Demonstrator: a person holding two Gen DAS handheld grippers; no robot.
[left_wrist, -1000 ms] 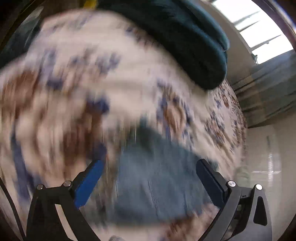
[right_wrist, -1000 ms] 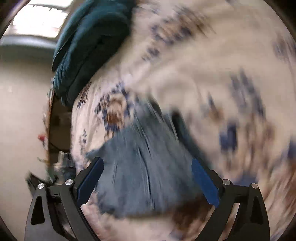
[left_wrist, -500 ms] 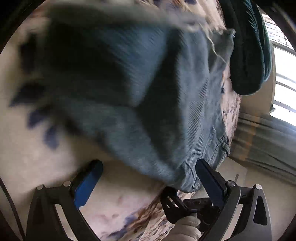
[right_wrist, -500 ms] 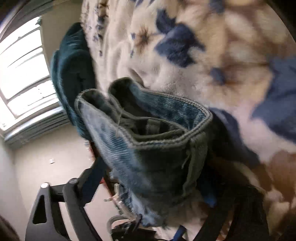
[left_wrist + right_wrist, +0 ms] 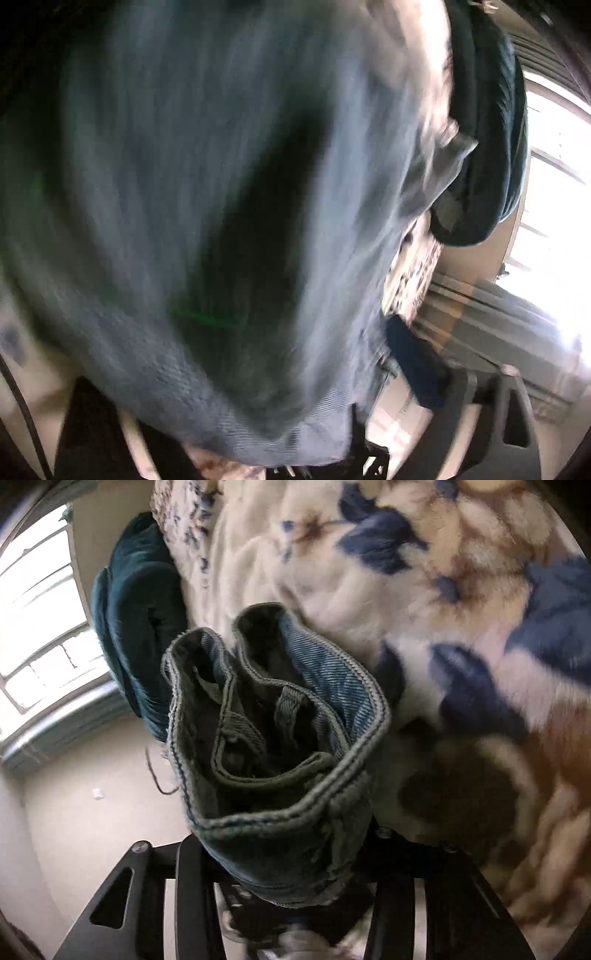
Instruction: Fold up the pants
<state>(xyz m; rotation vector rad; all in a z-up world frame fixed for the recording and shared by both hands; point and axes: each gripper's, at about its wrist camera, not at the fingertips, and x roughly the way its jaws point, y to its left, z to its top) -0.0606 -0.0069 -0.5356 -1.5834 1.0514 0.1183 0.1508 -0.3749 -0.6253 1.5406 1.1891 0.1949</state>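
The blue denim pants [image 5: 184, 184] fill most of the left wrist view, blurred and very close, and cover my left gripper [image 5: 258, 398]. Only its right finger [image 5: 413, 365] shows, beside the cloth, so its grip is unclear. In the right wrist view the bunched waistband of the pants [image 5: 273, 738], with belt loops showing, sits between the fingers of my right gripper [image 5: 280, 882]. That gripper is shut on the denim and holds it just above the bed.
A white floral blanket [image 5: 461, 609] with blue and brown flowers covers the bed. A dark teal folded garment [image 5: 136, 609] lies near the bed's edge, also in the left wrist view [image 5: 484, 129]. A bright window [image 5: 37, 609] and bare floor [image 5: 92, 830] lie beyond.
Both grippers were open above the pants a second ago. The right one has since shut on the waistband and lifted it. The denim now lies close over the left camera.
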